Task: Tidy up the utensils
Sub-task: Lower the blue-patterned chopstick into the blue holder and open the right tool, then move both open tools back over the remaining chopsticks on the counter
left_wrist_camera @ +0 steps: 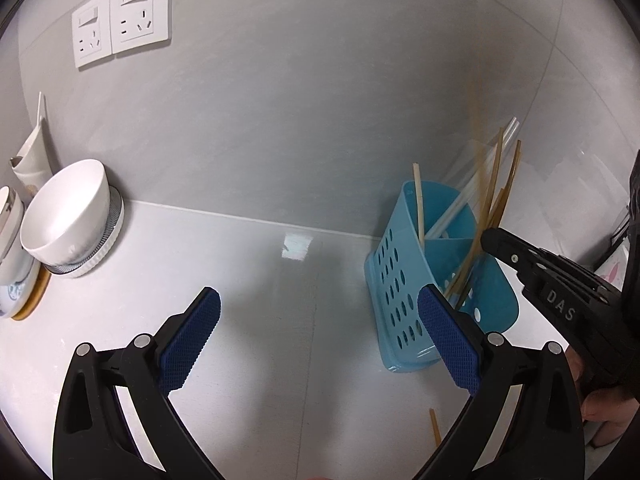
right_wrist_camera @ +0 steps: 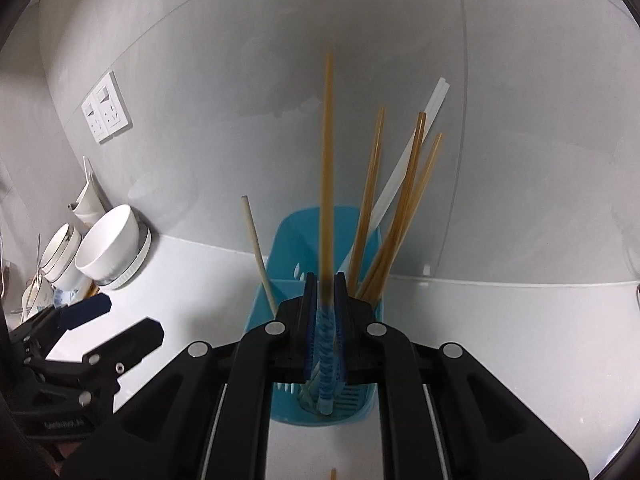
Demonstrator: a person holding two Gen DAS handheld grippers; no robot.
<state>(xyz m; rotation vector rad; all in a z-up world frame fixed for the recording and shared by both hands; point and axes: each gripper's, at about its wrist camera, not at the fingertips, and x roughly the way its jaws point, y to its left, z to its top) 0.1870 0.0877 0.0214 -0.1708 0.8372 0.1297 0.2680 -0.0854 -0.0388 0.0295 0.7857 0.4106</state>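
Observation:
A blue perforated utensil holder (left_wrist_camera: 396,280) (right_wrist_camera: 294,232) stands on the white counter against the wall, with several tan chopsticks (right_wrist_camera: 404,208) and a white pair (right_wrist_camera: 404,176) leaning in it. My right gripper (right_wrist_camera: 325,280) (left_wrist_camera: 491,240) hovers right over the holder. Its jaws stand only narrowly apart around one tan chopstick (right_wrist_camera: 328,160), which is blurred lengthwise, its lower end down inside the holder. Left of the holder, my left gripper (left_wrist_camera: 318,300) (right_wrist_camera: 120,320) is wide open and holds nothing. Another tan chopstick (left_wrist_camera: 435,426) lies on the counter in front of the holder.
White bowls (left_wrist_camera: 68,216) (right_wrist_camera: 108,244) and plates are stacked at the left against the wall. Two wall sockets (left_wrist_camera: 120,16) sit above them. A bare stretch of counter (left_wrist_camera: 240,260) lies between the bowls and the holder.

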